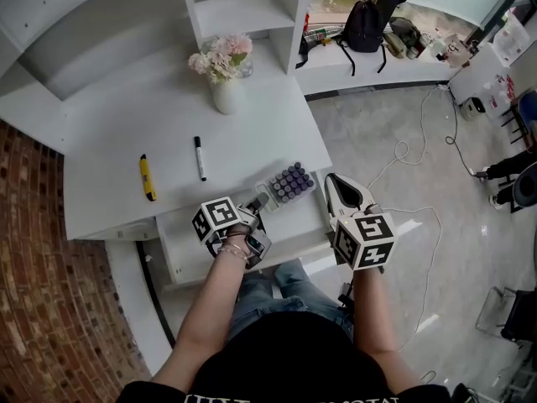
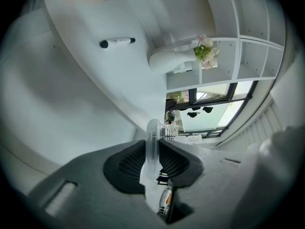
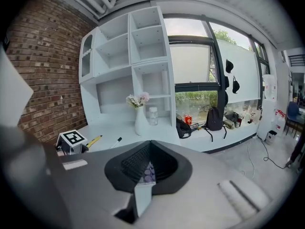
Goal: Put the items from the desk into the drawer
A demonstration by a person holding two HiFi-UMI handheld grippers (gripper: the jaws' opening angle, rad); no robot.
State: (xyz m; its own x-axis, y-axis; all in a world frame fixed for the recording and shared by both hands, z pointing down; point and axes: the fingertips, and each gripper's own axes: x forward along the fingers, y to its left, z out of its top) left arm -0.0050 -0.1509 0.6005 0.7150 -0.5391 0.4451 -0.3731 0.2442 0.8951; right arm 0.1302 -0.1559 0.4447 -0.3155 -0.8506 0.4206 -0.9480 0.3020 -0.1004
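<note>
Tongs in both hands, left (image 2: 152, 147) and right (image 3: 145, 171), meet at the front edge of the white counter (image 1: 126, 141), above the open drawer (image 1: 193, 254), each pinching an opposite rim of a tray (image 1: 291, 183). If one hand sinks faster, the tray could tilt or slip and spill. It looks thin and clear, packed with purple-capped tubes. A yellow knife (image 1: 147, 177) and a black marker (image 1: 200, 158) lie on the counter.
</note>
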